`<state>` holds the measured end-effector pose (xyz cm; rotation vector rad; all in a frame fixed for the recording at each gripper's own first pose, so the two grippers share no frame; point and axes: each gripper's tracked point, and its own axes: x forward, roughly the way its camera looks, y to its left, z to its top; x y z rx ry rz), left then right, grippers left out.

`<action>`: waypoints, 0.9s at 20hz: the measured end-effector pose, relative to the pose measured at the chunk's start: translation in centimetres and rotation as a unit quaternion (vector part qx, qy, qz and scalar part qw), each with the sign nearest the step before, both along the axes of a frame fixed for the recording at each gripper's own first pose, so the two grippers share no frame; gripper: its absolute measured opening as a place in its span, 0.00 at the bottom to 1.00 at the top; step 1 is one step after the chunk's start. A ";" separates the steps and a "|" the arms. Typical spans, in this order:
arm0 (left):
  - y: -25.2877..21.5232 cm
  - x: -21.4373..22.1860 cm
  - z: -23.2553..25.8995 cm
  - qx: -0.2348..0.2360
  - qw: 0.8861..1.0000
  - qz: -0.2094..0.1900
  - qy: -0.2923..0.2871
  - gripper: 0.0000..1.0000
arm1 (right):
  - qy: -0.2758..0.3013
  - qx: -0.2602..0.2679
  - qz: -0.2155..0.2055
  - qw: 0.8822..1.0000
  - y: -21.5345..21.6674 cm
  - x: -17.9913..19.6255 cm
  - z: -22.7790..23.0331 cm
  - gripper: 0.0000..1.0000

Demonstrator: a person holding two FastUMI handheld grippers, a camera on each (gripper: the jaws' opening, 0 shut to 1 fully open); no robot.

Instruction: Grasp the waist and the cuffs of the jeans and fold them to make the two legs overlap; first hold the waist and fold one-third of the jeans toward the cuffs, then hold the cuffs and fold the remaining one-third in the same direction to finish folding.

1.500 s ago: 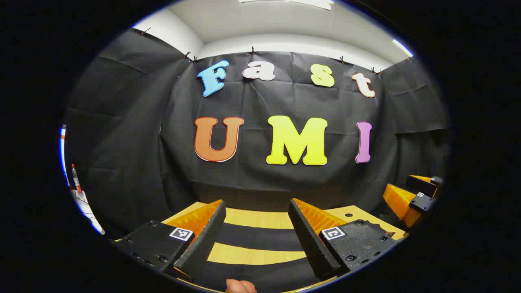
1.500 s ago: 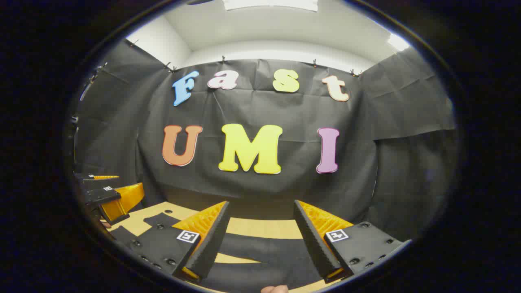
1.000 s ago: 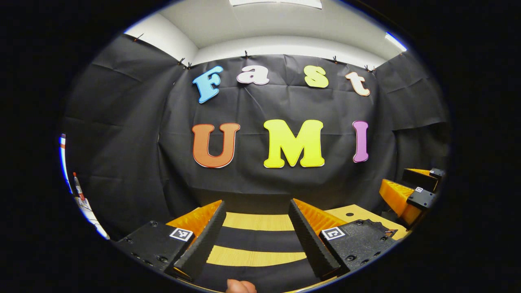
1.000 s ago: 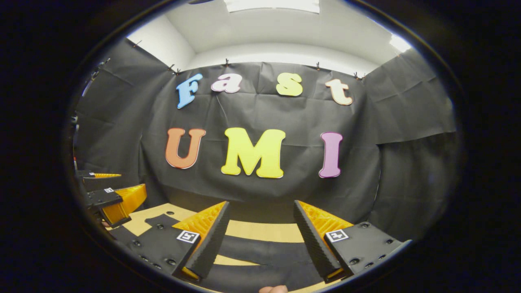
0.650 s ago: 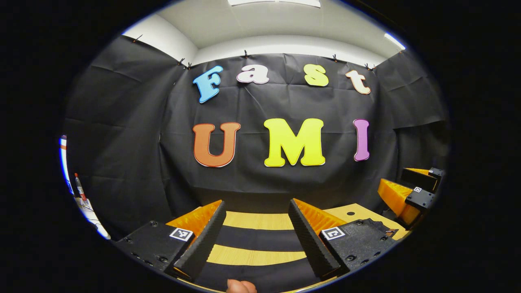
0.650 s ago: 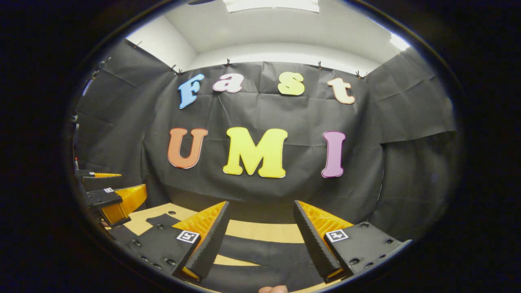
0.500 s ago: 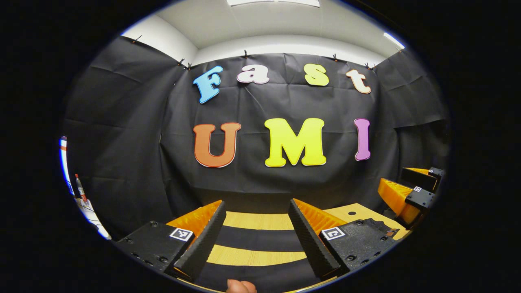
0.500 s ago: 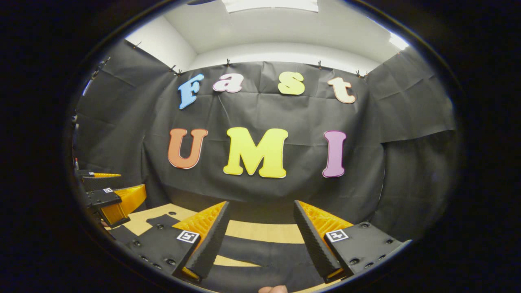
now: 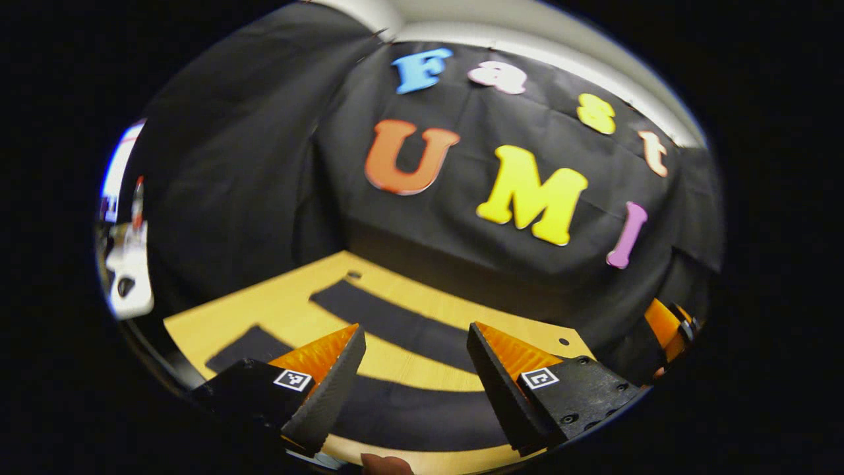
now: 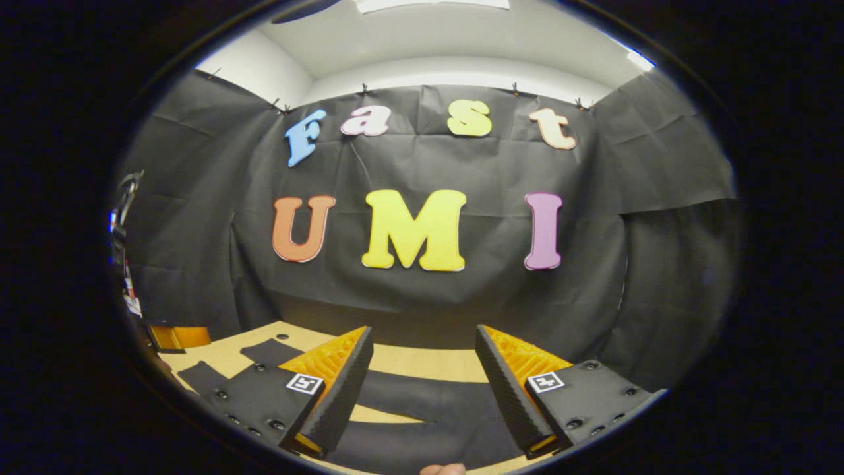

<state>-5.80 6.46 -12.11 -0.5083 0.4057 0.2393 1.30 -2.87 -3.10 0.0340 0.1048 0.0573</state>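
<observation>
Matt black cloth jeans (image 9: 395, 323) are laid on a smooth, pale wooden table (image 9: 277, 310), at 6 o'clock in the left gripper view.

Black cloth (image 10: 422, 165) hangs as the booth's wall, clipped along its top edge. Above it run a white wall (image 10: 264, 66) and ceiling (image 10: 448, 33). Below stands a light wooden table (image 9: 277, 307).

We find no words, numbers or brand names that we can read. The small square tags (image 9: 293, 379) on the left gripper (image 9: 414, 328) and the right gripper (image 10: 423, 328) carry patterns, not writing.
</observation>
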 end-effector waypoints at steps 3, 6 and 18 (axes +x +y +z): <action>4.9 -3.0 -5.6 -0.136 0.984 0.093 0.075 0.99 | 0.034 -0.001 -0.015 0.999 -1.8 -0.1 -2.1 0.93; 6.9 -4.4 -9.5 -0.237 0.952 0.153 0.115 0.99 | 0.050 -0.004 -0.025 0.998 -2.7 0.2 -2.9 0.93; 12.4 -4.9 -15.5 -0.334 0.885 0.272 0.179 1.00 | 0.090 -0.020 -0.085 0.992 -7.4 2.2 -5.6 1.00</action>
